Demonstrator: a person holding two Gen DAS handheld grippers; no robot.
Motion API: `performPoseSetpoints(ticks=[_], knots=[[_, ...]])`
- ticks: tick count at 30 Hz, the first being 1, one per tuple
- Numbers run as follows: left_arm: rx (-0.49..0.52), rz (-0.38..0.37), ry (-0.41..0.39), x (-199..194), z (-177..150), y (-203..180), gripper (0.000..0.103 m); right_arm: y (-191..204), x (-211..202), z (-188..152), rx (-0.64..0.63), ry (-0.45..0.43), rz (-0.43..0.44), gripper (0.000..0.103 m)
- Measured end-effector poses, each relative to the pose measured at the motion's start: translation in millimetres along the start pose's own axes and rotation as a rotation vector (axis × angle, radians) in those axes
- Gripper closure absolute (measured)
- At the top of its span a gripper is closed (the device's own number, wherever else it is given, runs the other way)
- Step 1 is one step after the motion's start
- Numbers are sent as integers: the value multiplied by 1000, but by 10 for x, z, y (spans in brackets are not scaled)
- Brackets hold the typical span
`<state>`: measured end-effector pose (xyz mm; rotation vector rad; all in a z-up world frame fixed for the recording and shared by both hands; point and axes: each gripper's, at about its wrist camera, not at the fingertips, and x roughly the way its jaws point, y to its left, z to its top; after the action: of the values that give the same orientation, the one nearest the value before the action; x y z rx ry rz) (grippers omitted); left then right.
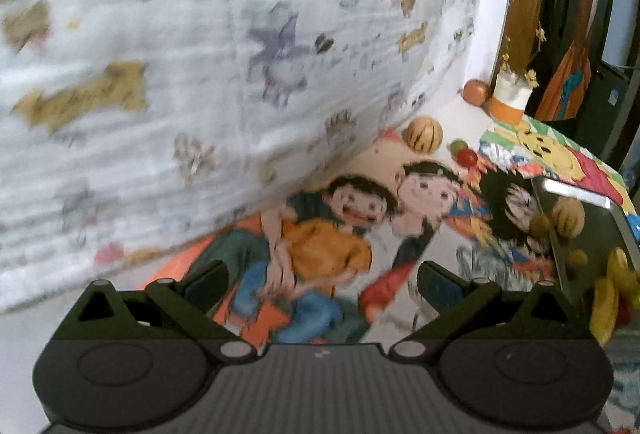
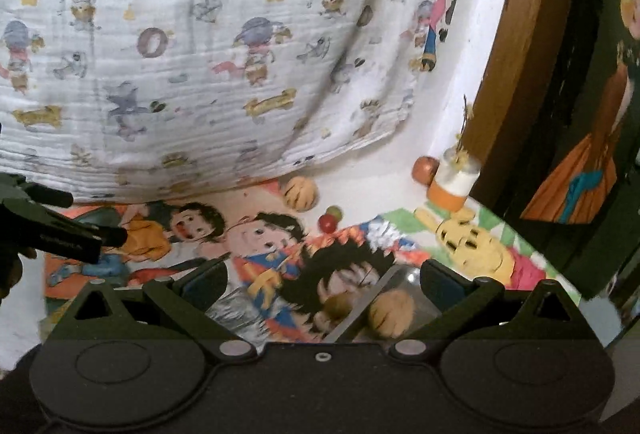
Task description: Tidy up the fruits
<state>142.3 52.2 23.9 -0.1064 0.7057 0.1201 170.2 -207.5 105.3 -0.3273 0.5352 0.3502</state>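
— So, where's the fruit?
— A striped orange ball (image 2: 301,193) lies by the hanging cloth (image 2: 200,54), with a small red-and-green pair (image 2: 329,219) near it on the cartoon-printed tabletop (image 2: 472,242). Another striped one (image 2: 390,314) sits in the clear tray (image 2: 408,276).
— And the hand-held grippers?
— The left hand-held gripper (image 1: 322,282) and the right hand-held gripper (image 2: 323,282) are both released, holding nothing.

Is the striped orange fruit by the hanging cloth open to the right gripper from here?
Probably yes: the right gripper is open and empty, and only bare printed mat lies between it and the striped orange fruit.
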Motion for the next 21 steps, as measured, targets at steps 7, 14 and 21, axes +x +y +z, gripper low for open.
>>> performPoseSetpoints(ticks=[7, 14, 21], knots=[[39, -31, -48, 233, 266, -141, 0, -122, 319, 35, -123, 49, 9, 1], [96, -98, -61, 578, 453, -372, 0, -165, 691, -113, -144, 118, 54, 1], [131, -205, -98, 897, 567, -645, 0, -134, 1048, -296, -217, 179, 68, 9]])
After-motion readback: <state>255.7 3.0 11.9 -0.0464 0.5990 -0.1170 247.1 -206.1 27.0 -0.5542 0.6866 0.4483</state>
